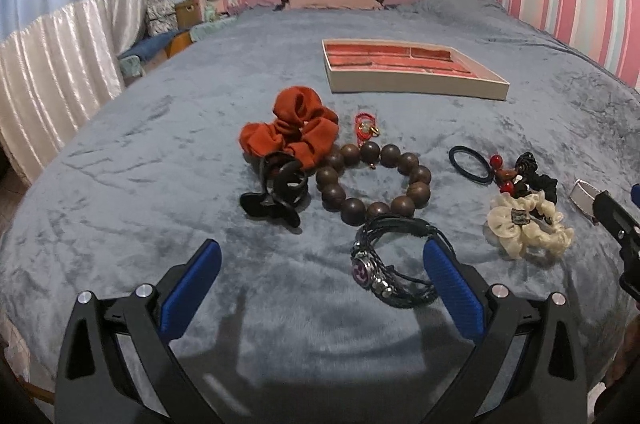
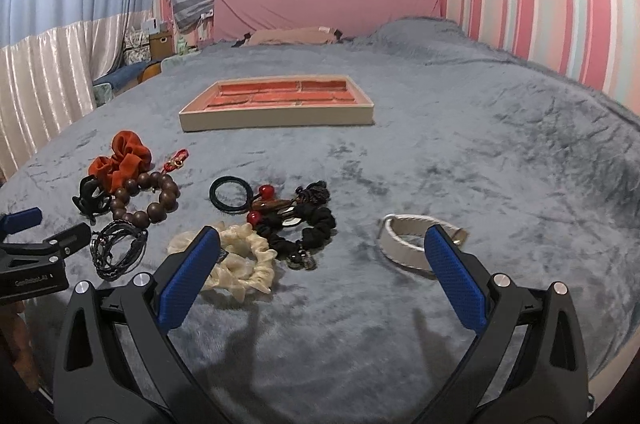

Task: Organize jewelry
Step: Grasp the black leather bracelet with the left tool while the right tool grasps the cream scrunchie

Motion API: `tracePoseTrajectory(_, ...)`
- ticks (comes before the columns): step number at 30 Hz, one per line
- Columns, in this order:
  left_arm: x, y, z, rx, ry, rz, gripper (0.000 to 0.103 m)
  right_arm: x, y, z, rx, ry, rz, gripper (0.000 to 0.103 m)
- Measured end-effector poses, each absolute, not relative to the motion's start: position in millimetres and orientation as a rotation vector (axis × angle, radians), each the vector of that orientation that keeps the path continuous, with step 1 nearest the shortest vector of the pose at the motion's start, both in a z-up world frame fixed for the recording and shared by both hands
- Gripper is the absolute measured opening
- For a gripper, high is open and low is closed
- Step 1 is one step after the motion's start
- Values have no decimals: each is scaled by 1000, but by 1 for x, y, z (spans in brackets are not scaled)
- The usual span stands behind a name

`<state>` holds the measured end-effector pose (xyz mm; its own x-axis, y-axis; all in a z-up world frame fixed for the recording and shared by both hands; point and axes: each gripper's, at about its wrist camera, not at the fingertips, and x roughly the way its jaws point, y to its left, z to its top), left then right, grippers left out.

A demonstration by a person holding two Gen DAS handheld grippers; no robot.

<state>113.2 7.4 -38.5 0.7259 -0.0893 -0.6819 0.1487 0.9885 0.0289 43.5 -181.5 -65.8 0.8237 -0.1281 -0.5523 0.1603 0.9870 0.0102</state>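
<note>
Both grippers hover low over the blanket (image 2: 460, 152) with jaws spread wide and nothing between them. The left gripper (image 1: 322, 272) fronts the cord bracelet (image 1: 394, 260); the right gripper (image 2: 322, 266) sits between the cream scrunchie (image 2: 236, 262) and the white band (image 2: 404, 242). The tray (image 2: 276, 116) lies well beyond the pile, its red compartments seemingly bare.

The main risk is snagging — the cord bracelet is a loose bundle of thin black strands with a round metal charm, and it touches the wooden beads (image 1: 374, 180), so a careless pinch could drag both. The plush blanket gives under pressure (fingers may sink and catch pile instead of cord). The beads are smooth, hard and round, likely to roll out of a pinch. The rust scrunchie (image 1: 290, 132) and the cream one are soft, ruffled fabric and should compress easily. The black claw clip (image 1: 276, 194) is glossy, rigid plastic. The cluster by the black scrunchie (image 2: 316, 228) looks tangled — one lift might carry several pieces.
</note>
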Motion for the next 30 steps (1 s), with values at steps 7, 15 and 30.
tracePoseTrajectory(7,132,5,-55,121,782,-146,98,64,-179,-83,79,665,-128,96)
tracePoseTrajectory(15,141,5,-71,126,836,-175,84,74,-175,-103,85,734,-125,79)
tracePoseTrajectory(30,134,4,-75,125,827,-221,38,69,-172,-115,102,772,-91,30)
